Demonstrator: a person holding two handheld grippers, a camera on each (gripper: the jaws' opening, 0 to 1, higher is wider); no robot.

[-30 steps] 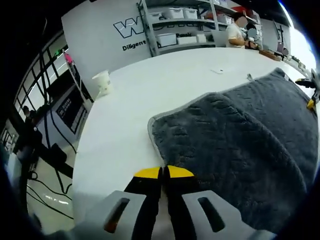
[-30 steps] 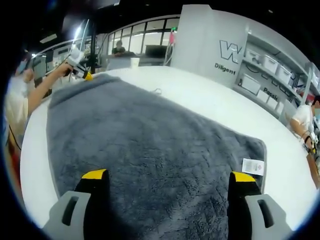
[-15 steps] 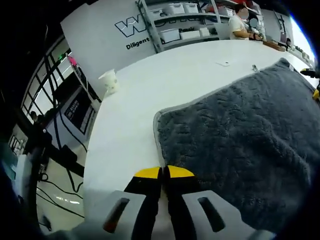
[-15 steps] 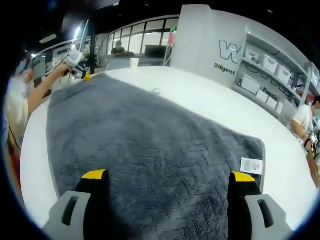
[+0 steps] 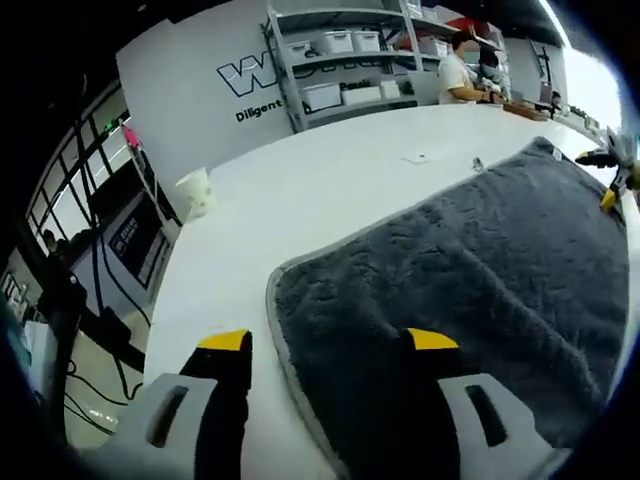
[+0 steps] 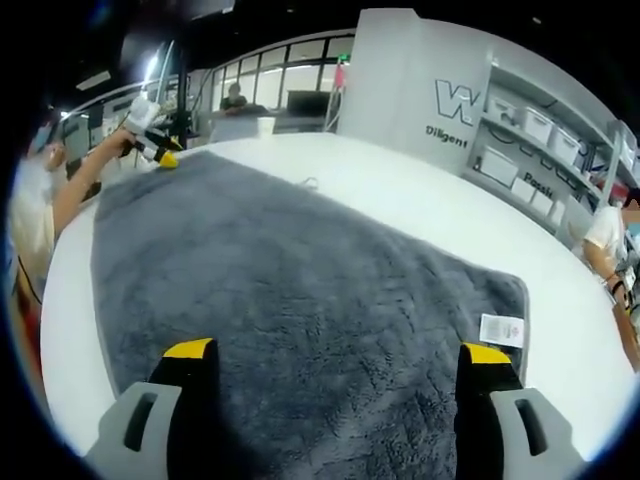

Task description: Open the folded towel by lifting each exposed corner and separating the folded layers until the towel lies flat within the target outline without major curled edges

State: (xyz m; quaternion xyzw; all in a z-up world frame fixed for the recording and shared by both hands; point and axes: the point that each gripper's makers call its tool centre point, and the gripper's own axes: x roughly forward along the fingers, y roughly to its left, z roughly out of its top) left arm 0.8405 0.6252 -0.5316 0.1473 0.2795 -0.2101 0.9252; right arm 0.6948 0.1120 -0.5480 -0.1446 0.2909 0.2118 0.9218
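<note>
In the left gripper view, the left claw [image 5: 325,345] stands open, jaws wide apart, holding nothing. Between them lies the near corner of the grey towel [image 5: 470,270], its pale hem curving round on the white desk [image 5: 320,180]. The towel spreads flat away to the right, where the right claw [image 5: 608,190] shows at its far corner. A paper cup [image 5: 195,190] stands near the desk's left edge, and shelves [image 5: 340,60] with bins rise behind.

In the right gripper view, the right claw [image 6: 338,352] is also open and empty, its jaws over the towel [image 6: 290,280]. Here a white label [image 6: 502,328] shows at the towel's right corner. At the far left corner a hand [image 6: 125,140] holds the left claw [image 6: 165,158] just above the cloth; I cannot tell its state from this side.
</note>
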